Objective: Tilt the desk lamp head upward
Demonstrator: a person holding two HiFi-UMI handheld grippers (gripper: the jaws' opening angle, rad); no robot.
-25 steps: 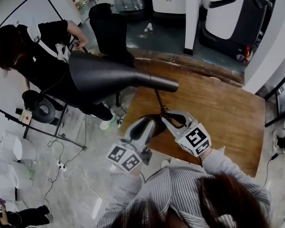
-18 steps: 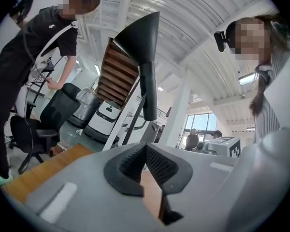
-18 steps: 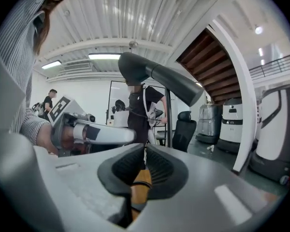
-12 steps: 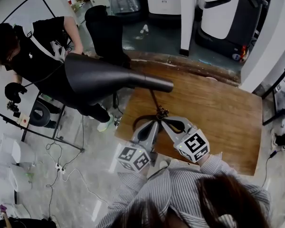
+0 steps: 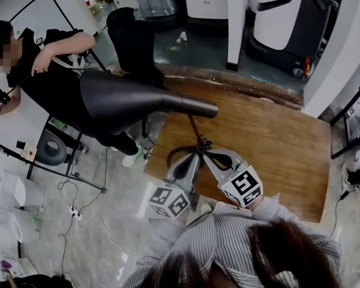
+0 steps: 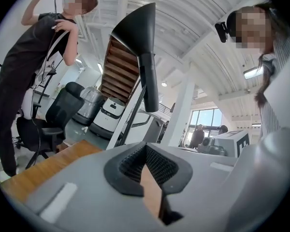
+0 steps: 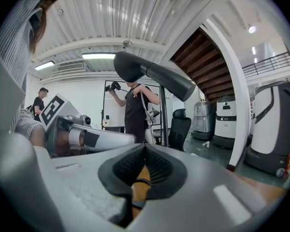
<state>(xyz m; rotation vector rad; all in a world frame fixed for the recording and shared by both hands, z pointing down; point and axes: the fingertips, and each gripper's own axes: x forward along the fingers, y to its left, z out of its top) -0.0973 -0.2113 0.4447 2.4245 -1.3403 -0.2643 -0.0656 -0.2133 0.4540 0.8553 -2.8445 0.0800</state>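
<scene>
one desk lamp (image 5: 126,101), two grippers (image 5: 192,159) (image 5: 211,155)

Lamp head (image 5: 126,98) blk; table (image 5: 276,143) brown wood; L tongs (image 5: 194,156), R tongs (image 5: 209,153) grey w/ blk-wht marker cubes (image 5: 168,201); shirt (image 5: 228,239) striped.

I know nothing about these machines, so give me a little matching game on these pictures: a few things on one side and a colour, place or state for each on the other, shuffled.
Things:
1. lamp head
2. table
3. left gripper
4. office chair

Descriptions:
A. brown wood
B. on the floor beyond the table's far edge
C. jaws shut together
D. black and cone-shaped

Pairs: 1-D, 2-A, 3-C, 4-B.
</scene>
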